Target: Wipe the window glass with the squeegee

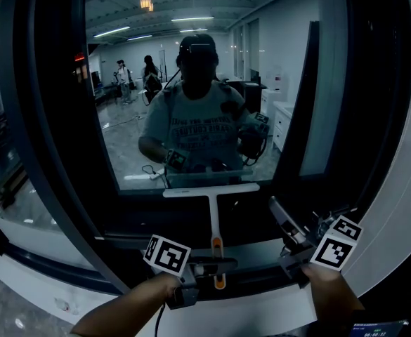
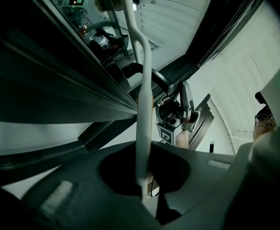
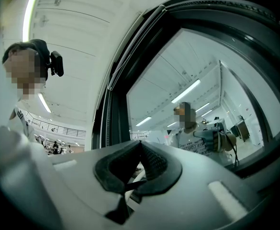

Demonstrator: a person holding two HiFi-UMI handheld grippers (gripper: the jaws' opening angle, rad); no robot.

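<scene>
A white T-shaped squeegee [image 1: 212, 209] stands upright against the window glass [image 1: 184, 76], its blade [image 1: 209, 190] lying level near the pane's bottom edge. My left gripper [image 1: 218, 265] is shut on the lower handle by its orange section. In the left gripper view the white handle [image 2: 143, 95] runs up out of the left gripper [image 2: 144, 188]. My right gripper [image 1: 282, 222] hovers to the right of the handle, shut and empty, pointing up-left at the frame. The right gripper [image 3: 139, 164] shows its jaws pressed together.
A dark window frame [image 1: 47, 125] surrounds the pane, with a second dark upright [image 1: 307, 111] at the right. A white sill [image 1: 261, 307] lies below my hands. The glass mirrors the person holding the grippers. The right gripper [image 2: 177, 116] shows beyond the handle in the left gripper view.
</scene>
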